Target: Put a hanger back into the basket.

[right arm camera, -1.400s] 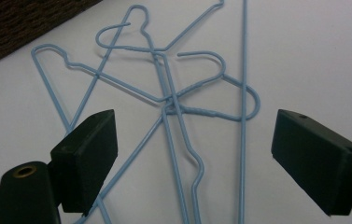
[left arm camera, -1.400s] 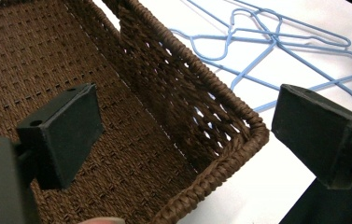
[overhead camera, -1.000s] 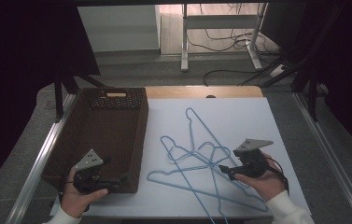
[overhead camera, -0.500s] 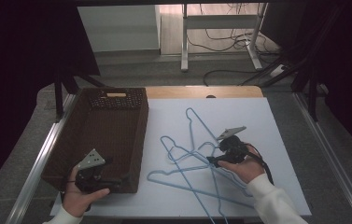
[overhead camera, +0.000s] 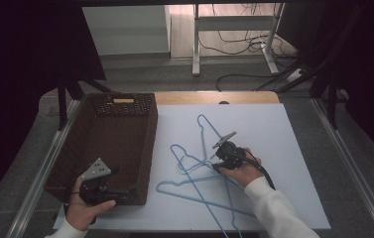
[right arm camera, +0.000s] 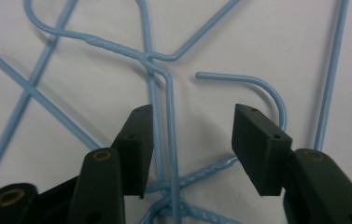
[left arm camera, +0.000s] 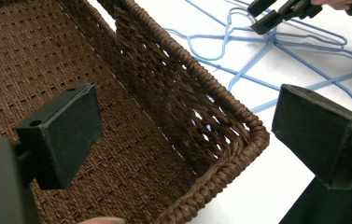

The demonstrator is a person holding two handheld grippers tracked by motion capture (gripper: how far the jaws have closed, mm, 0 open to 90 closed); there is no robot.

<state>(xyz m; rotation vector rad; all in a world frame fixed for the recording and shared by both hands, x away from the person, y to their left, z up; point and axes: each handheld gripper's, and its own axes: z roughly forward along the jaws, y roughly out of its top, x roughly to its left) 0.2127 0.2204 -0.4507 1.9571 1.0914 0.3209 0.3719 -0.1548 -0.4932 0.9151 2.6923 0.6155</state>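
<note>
The right gripper point(overhead camera: 216, 159), jaws spread, has moved in from the table's right to hover over tangled blue wire hangers point(overhead camera: 199, 178) beside the wicker basket point(overhead camera: 147, 148) (probably their destination), while the left gripper point(overhead camera: 134, 189) straddles its corner, open; hanger count unclear.

The right hand point(overhead camera: 241, 171) covers where the hangers point(overhead camera: 202, 173) cross, and one hanger's lower end runs off the high view's bottom edge. The left hand point(overhead camera: 88, 208) hides part of the basket's point(overhead camera: 125, 144) near rim. Both forearms are cut off there too.
</note>
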